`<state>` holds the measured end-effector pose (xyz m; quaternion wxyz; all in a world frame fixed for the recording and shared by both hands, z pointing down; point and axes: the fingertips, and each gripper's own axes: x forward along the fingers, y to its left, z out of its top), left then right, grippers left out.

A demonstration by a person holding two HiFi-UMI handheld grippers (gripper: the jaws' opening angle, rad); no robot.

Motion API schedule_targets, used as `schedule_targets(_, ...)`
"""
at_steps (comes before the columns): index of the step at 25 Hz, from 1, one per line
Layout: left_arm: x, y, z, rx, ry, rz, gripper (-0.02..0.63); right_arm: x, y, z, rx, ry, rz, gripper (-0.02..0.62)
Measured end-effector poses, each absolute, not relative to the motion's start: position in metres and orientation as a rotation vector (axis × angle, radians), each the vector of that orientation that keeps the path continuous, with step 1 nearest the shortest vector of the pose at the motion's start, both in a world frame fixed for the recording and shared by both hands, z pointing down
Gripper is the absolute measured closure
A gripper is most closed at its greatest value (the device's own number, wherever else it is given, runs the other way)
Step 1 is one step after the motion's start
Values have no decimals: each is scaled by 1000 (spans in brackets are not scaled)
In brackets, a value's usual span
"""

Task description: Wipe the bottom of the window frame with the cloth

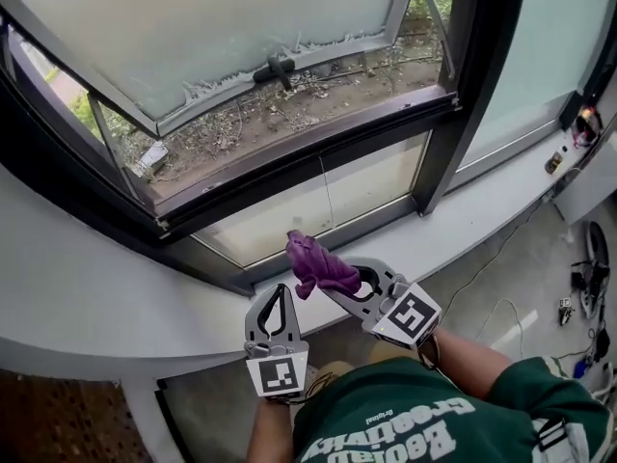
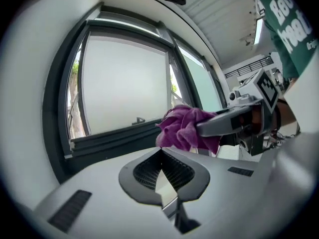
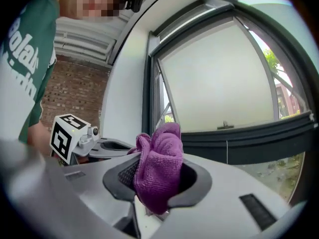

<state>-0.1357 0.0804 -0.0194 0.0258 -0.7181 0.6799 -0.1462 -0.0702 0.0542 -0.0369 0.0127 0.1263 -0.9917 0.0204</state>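
Note:
A crumpled purple cloth (image 1: 318,268) (image 2: 183,128) (image 3: 158,171) is clamped in my right gripper (image 1: 330,284) (image 3: 157,159), which is shut on it and hovers over the white ledge, below the window. The dark bottom rail of the window frame (image 1: 304,148) (image 2: 117,139) (image 3: 259,139) runs across ahead, apart from the cloth. My left gripper (image 1: 279,291) (image 2: 160,152) is beside the right one, on its left. It is shut, with nothing between its jaws. From the left gripper view, the right gripper (image 2: 222,123) shows at the right with the cloth.
The sash is swung outward, its handle (image 1: 278,68) over an outer ledge strewn with dry debris (image 1: 289,109). A wide white sill (image 1: 87,297) lies under the window. A dark mullion (image 1: 472,85) stands to the right. Cables and small items (image 1: 578,292) lie on the floor at right.

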Motion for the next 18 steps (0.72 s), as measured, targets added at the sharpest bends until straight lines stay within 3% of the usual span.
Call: schedule_targets(18,-96,73,-23,-2309,1973,-462,601,-18,47,-59,597,-3036,13,468)
